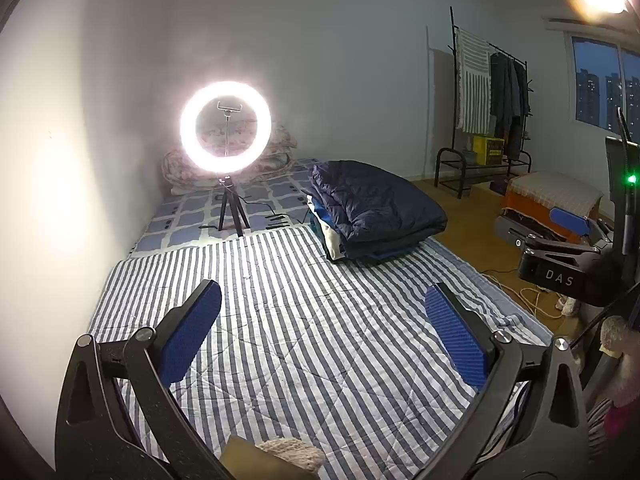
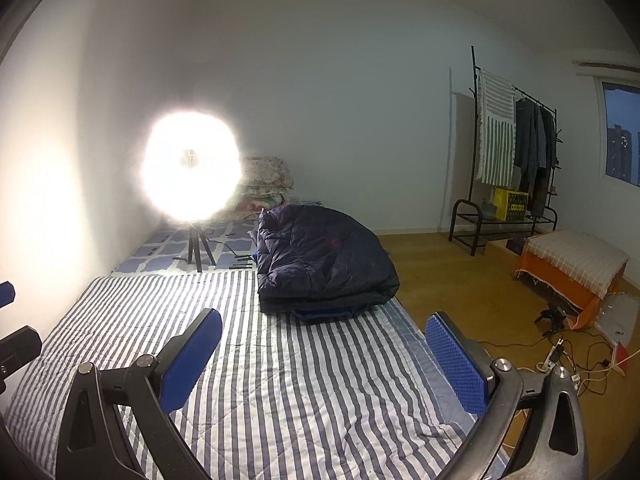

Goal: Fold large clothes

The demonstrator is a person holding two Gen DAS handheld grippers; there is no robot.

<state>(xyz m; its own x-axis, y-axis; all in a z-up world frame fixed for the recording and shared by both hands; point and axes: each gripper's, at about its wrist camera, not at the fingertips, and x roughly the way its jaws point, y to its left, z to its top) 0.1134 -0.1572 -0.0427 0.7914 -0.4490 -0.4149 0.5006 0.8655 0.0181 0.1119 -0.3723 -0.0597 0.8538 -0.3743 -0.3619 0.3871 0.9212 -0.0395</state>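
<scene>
A dark navy padded jacket (image 1: pixel 376 208) lies folded on top of a stack of folded clothes at the far right of the striped bed; it also shows in the right wrist view (image 2: pixel 324 264). My left gripper (image 1: pixel 320 332) is open and empty, held above the striped quilt (image 1: pixel 280 312), well short of the stack. My right gripper (image 2: pixel 324 356) is open and empty above the same quilt (image 2: pixel 260 360). The right gripper also shows at the right edge of the left wrist view (image 1: pixel 560 236).
A lit ring light on a tripod (image 1: pixel 226 128) stands on the bed behind the quilt, glaring. Folded floral bedding (image 2: pixel 264 184) lies in the corner. A clothes rack (image 1: pixel 492 112), an orange covered box (image 2: pixel 572 268) and cables on the wooden floor (image 2: pixel 568 356) are to the right.
</scene>
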